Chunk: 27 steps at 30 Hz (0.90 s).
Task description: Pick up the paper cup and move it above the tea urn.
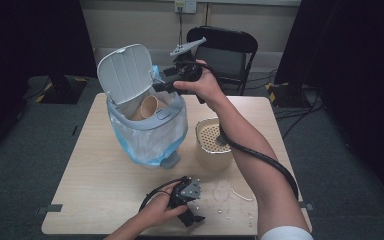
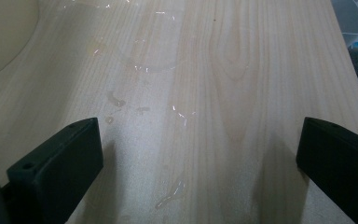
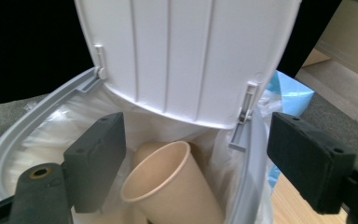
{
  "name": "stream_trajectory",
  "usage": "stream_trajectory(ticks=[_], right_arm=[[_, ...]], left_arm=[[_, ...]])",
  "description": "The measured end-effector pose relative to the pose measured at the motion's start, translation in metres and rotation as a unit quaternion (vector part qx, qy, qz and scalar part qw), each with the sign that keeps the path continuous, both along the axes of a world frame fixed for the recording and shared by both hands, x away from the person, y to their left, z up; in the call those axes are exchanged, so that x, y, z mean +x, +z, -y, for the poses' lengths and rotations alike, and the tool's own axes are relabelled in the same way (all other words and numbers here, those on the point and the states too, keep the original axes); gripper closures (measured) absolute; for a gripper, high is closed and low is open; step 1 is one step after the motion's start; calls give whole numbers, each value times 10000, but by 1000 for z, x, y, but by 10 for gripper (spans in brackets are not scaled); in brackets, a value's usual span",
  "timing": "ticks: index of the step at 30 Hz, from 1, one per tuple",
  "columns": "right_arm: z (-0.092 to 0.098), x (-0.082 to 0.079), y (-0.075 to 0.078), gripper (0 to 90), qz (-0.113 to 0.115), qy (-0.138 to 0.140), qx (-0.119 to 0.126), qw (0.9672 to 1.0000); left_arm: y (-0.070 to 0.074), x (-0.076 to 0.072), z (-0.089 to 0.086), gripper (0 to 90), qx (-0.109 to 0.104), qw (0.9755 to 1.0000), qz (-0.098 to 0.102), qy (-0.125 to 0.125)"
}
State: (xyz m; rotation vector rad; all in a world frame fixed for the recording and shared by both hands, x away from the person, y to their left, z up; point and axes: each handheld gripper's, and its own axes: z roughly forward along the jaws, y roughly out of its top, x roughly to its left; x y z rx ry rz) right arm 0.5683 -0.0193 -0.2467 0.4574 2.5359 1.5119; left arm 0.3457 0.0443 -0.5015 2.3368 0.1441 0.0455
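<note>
My R tongs (image 3: 193,163) hang open over the bin (image 1: 145,135) w/ cup (image 3: 168,186) inside; L tongs (image 2: 200,158) open, resting on the surface (image 2: 214,70).

Right gripper (image 3: 193,163) hangs over the open waste bin (image 3: 23,126), its two black jaws standing apart at lower left and lower right of the frame, nothing pressed between them. Between and beyond them, a tan paper cup (image 3: 168,186) lies tilted inside the white liner bag (image 3: 42,140), mouth toward the camera. The ribbed white lid (image 3: 186,51) stands raised across the top centre. Blue bag plastic (image 3: 291,93) shows at right.
</note>
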Motion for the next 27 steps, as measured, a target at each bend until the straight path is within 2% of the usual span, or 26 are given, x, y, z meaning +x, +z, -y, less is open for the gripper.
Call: stream_trajectory(ticks=[8, 13, 18, 20, 22, 27], right_arm=[[-10, 18, -2, 194, -38, -25, -45, 10000], [-14, 23, -1, 220, -60, 1, -62, 10000], [-15, 20, 8, 269, -40, 63, -42, 10000], [-13, 18, 13, 329, -4, 130, -40, 9999], [-11, 15, 19, 335, 57, 112, -125, 9998], [-11, 9, 33, 368, 74, 137, -163, 9997]], left_arm=[[0, 0, 0, 0, 1, 10000, 0, 0], [0, 0, 0, 0, 4, 10000, -5, -2], [0, 0, 0, 0, 2, 10000, 0, 1], [0, 0, 0, 0, 5, 10000, 1, 3], [0, 0, 0, 0, 4, 10000, 3, 3], [0, 0, 0, 0, 11, 10000, -2, 5]])
